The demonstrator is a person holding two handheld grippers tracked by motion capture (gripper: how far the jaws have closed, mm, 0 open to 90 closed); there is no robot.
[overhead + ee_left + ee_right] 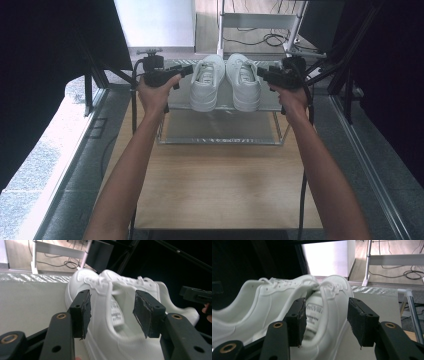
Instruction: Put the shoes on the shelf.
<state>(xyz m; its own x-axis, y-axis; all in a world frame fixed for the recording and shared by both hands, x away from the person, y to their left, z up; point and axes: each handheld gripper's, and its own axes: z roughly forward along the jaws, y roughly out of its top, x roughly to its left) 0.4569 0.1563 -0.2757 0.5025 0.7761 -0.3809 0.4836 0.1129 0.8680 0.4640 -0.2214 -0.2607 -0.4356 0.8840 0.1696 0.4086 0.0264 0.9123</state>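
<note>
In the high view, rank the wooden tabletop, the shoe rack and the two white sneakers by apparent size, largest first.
1. Wooden tabletop
2. Shoe rack
3. Left sneaker and right sneaker: they look alike, so no ranking between them.

R gripper (pixel 325 321) (jaws apart) — white shoes (pixel 287 307)

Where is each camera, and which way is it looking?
High view: above the person's side, looking forward and down at the two white sneakers on the rack's top shelf; both forearms show.
Left gripper view: rides the left gripper, facing the sneakers side-on; open black jaws.
Right gripper view: rides the right gripper, facing them from the other side; open black jaws.
All views share the sneakers.
</note>
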